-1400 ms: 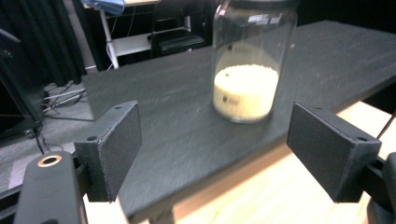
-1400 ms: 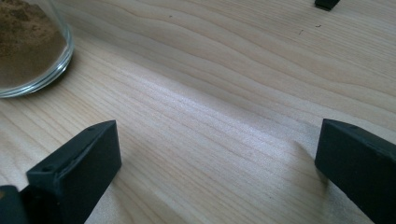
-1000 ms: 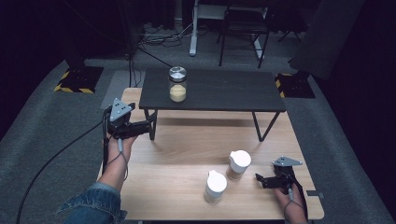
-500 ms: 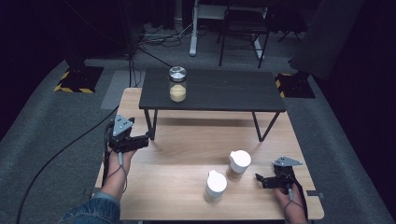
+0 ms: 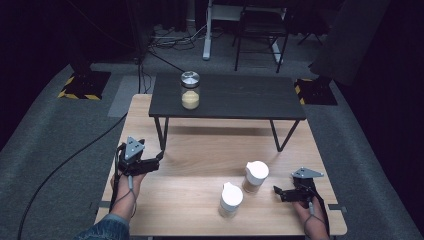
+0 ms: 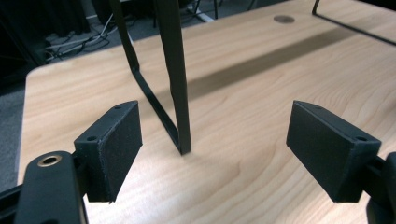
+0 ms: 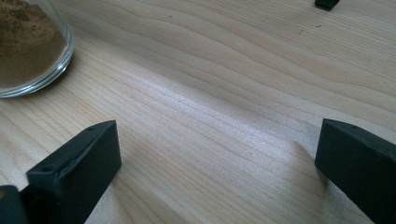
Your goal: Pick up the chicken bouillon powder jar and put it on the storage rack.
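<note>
My left gripper point(image 5: 159, 160) hovers low over the left part of the wooden table point(image 5: 200, 215), held in a hand. Its jaws stand open with nothing between them point(image 6: 215, 144), and they point at a black leg point(image 6: 175, 79) of the small raised table. My right gripper point(image 5: 276, 192) rests at the right near the front edge, open and empty point(image 7: 219, 158). Two white-lidded glass jars stand between the grippers, one point(image 5: 256, 176) close to my right gripper and one point(image 5: 231, 199) nearer the front. The jar by my right gripper holds brown powder point(image 7: 28, 46).
A low black table point(image 5: 240, 97) stands across the back of the wooden table on thin legs point(image 5: 161, 135). On it is a metal-lidded jar point(image 5: 190, 90) with yellow contents. A cable point(image 5: 65, 165) trails off to the left over the grey floor.
My left gripper has come down and nearer to the front of the wooden table, still open. My right gripper and the jars have not moved.
</note>
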Demonstrator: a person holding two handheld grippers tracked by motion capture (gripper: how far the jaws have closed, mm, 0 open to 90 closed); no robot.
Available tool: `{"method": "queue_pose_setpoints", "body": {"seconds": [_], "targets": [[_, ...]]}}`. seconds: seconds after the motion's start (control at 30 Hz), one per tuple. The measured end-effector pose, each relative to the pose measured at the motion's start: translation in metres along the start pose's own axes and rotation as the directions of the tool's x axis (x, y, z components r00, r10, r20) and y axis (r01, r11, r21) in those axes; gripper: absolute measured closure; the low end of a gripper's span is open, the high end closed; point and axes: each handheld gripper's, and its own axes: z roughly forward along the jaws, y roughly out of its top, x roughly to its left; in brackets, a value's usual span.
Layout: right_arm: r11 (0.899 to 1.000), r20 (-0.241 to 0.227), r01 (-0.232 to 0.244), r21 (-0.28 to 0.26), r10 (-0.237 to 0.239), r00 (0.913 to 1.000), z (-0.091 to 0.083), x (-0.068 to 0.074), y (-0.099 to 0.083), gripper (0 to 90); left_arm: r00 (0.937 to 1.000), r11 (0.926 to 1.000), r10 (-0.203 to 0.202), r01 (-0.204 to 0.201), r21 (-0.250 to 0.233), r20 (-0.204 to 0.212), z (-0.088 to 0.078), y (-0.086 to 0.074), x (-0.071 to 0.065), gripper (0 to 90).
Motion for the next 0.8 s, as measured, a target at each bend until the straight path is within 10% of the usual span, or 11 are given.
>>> {"method": "queue_pose_setpoints", "body": {"seconds": [0.8], "targets": [[1.000, 0.000, 0.001, 0.000, -0.001, 1.0000, 0.000, 0.000, 0.000, 0.1, 0.9998, 0.9949, -0.021, 0.022, 0.099, -0.003, 0.019, -0.044, -0.014, 18.3]]}}
